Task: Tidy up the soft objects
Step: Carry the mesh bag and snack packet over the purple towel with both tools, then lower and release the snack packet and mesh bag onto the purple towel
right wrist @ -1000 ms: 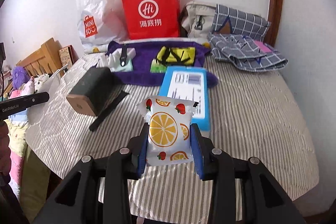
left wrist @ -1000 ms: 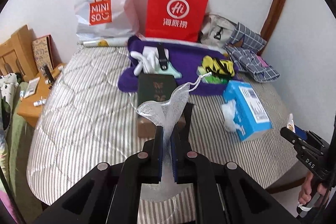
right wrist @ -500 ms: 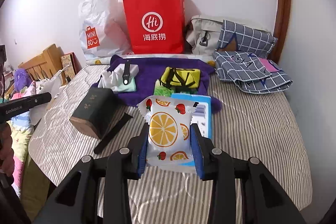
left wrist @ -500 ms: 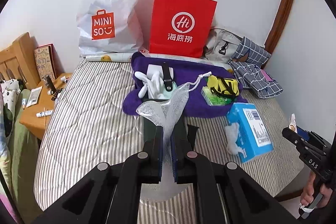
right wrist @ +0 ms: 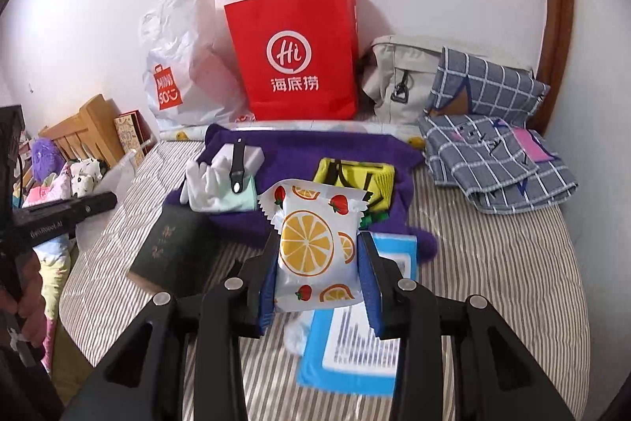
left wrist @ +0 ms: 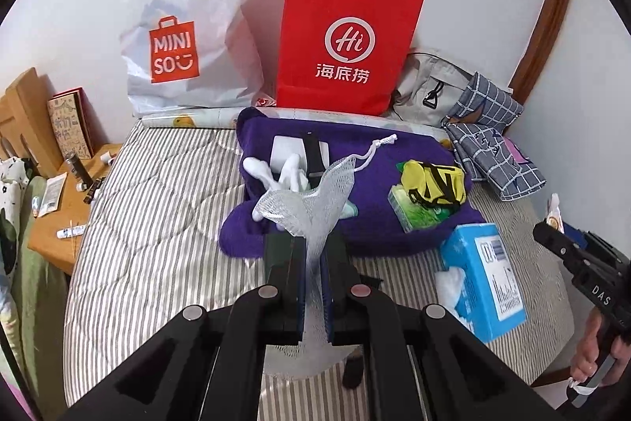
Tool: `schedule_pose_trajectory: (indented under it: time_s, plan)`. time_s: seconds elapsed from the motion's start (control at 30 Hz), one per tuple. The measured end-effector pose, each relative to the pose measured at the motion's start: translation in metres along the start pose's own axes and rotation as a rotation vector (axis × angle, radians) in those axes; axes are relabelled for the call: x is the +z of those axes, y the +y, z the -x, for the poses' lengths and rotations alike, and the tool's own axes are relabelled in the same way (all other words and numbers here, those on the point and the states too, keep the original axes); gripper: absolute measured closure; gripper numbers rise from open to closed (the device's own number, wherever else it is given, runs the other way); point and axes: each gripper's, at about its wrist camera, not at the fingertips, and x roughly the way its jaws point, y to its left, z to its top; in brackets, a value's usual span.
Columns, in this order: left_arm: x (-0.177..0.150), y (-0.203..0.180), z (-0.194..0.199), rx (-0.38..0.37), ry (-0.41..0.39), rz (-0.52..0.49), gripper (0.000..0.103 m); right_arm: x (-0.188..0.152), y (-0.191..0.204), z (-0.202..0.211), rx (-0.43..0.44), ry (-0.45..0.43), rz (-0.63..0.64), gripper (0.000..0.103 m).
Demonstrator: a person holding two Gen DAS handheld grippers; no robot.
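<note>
My left gripper is shut on a white mesh drawstring pouch that stands up between its fingers. My right gripper is shut on a white tissue pack printed with oranges and strawberries. Both hang above a striped bed. Ahead lies a purple towel carrying white gloves, a yellow pouch and a green pack. A blue tissue box sits on the bed near the right gripper.
A red paper bag and a white Miniso bag lean on the back wall. Grey checked cloth and a beige bag lie at right. A dark green box rests left; a wooden bedside table stands beyond the bed's edge.
Both grippers have moved forward over the bed toward the purple towel and risen a little, each keeping its hold. The dark green box now lies hidden under the left gripper.
</note>
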Motion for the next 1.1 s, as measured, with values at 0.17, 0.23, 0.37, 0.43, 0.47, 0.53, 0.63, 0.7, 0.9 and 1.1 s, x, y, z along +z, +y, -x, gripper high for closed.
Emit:
schedule_pose_trajectory:
  time_s: [0.17,0.23,0.37,0.43,0.47,0.53,0.63,0.7,0.9,1.1]
  plan:
    - [0.02,-0.001,-0.016,0.005,0.003,-0.006,0.096,0.021,0.001,-0.018,-0.009,0.0,0.019,0.066]
    - [0.027,-0.001,-0.024,0.007,0.005,-0.008,0.096,0.028,0.001,-0.026,-0.016,0.003,0.027,0.066]
    - [0.038,0.0,-0.041,0.007,0.015,-0.005,0.096,0.039,-0.001,-0.042,-0.018,0.011,0.03,0.066]
    - [0.043,0.0,-0.051,0.009,0.025,-0.002,0.096,0.044,-0.002,-0.05,-0.017,0.015,0.032,0.066]
    - [0.045,0.0,-0.056,0.008,0.029,-0.002,0.096,0.047,-0.002,-0.055,-0.017,0.017,0.035,0.066]
    - [0.049,-0.001,-0.065,0.007,0.037,-0.002,0.096,0.05,-0.002,-0.062,-0.017,0.021,0.039,0.066]
    - [0.054,-0.004,-0.078,0.011,0.048,-0.015,0.096,0.056,-0.003,-0.074,-0.015,0.031,0.045,0.066]
    - [0.059,-0.004,-0.086,0.011,0.055,-0.017,0.096,0.061,-0.003,-0.082,-0.015,0.037,0.05,0.066]
    - [0.071,-0.007,-0.107,0.017,0.075,-0.023,0.096,0.073,-0.011,-0.107,-0.015,0.056,0.052,0.066]
    - [0.074,-0.007,-0.136,0.031,0.128,-0.011,0.095,0.078,-0.023,-0.134,-0.013,0.09,0.025,0.066]
